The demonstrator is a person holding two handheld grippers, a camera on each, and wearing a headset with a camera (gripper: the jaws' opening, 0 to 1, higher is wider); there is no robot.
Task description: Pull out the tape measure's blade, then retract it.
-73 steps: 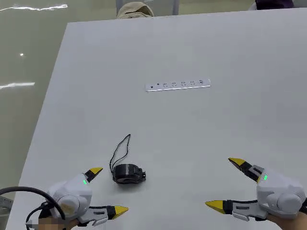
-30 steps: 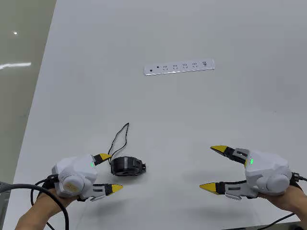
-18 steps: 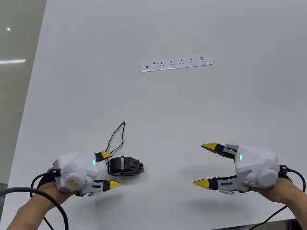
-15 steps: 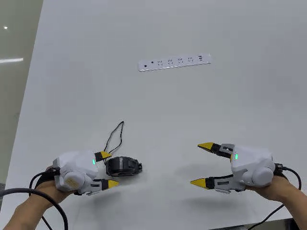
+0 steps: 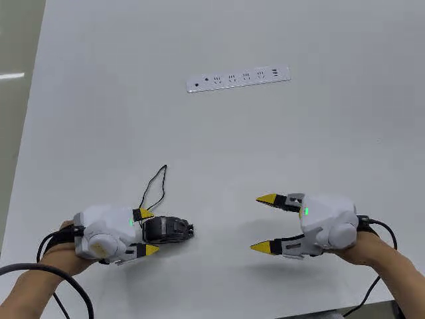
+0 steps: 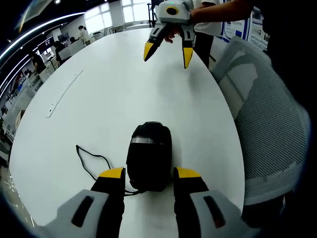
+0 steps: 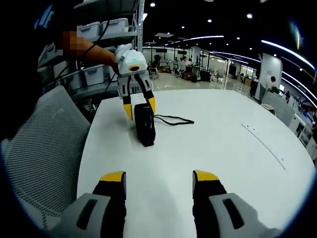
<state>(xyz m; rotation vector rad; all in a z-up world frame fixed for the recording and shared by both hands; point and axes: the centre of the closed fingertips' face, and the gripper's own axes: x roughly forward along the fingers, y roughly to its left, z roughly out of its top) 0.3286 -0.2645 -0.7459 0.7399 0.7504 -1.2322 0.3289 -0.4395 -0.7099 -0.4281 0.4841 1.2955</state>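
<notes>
Found tape measure (image 5: 167, 228) near the desk's (image 5: 199, 153) front-left corner now straddled by left hand-held gripper (image 5: 149, 231), jaws apart, not visibly clamped; noted right hand-held gripper (image 5: 263, 223) drawn nearer, jaws apart and empty; judged pull-out still pending.

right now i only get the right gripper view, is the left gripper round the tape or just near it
Observer: In the left gripper view, the tape lies between the jaws of the left gripper, with the tips beside its near end. I can't tell whether they touch it.
Operator: where's mine from it
Observer: In the head view, the right gripper is open and off to the tape's right, with bare table between them.
</notes>
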